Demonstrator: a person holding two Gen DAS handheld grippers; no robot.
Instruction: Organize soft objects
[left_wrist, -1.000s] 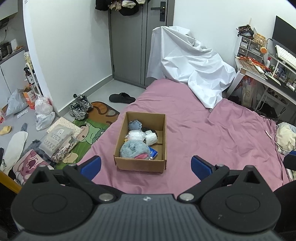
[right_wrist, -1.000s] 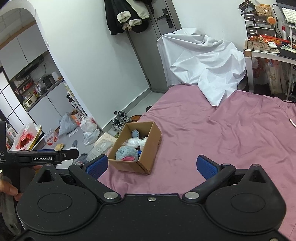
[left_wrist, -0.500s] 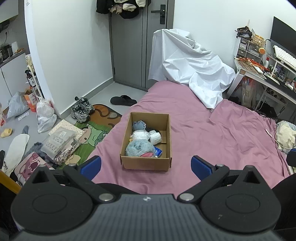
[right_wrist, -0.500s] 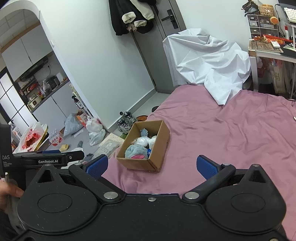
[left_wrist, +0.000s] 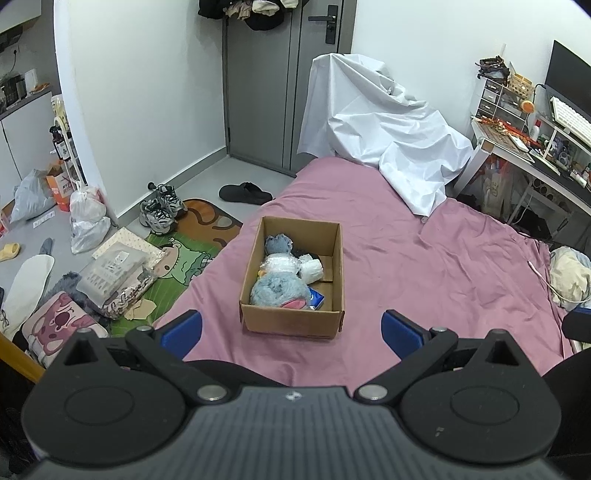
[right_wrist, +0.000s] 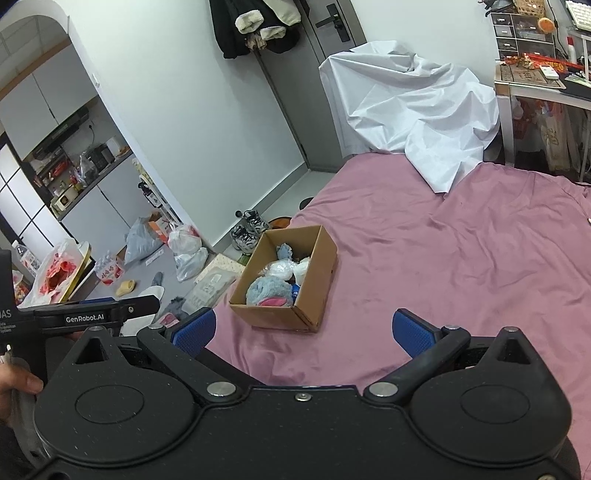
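Note:
An open cardboard box (left_wrist: 293, 321) (right_wrist: 314, 280) sits on the pink bed near its left edge. Inside lie a fluffy blue-grey plush (left_wrist: 279, 291) (right_wrist: 266, 290), a smaller blue-grey plush (left_wrist: 279, 243) (right_wrist: 284, 251), white soft bundles (left_wrist: 282, 264) (right_wrist: 280, 268) and a blue packet (left_wrist: 317, 298). My left gripper (left_wrist: 291, 330) is open and holds nothing, well short of the box. My right gripper (right_wrist: 303, 330) is open too, with the box ahead and slightly left. The left gripper's black body (right_wrist: 92, 314) shows at the left in the right wrist view, a hand on it.
A crumpled white sheet (left_wrist: 388, 125) (right_wrist: 417, 110) covers the bed's far end. A desk (left_wrist: 532, 155) with clutter stands at the right. Shoes (left_wrist: 160, 210), bags (left_wrist: 88, 221), a green mat (left_wrist: 177, 258) and packets litter the floor at the left. A cream cloth (left_wrist: 570, 273) lies at the bed's right edge.
Both cameras have swung so the box sits more to the right and centred in view. Both grippers stay open and nothing was taken hold of.

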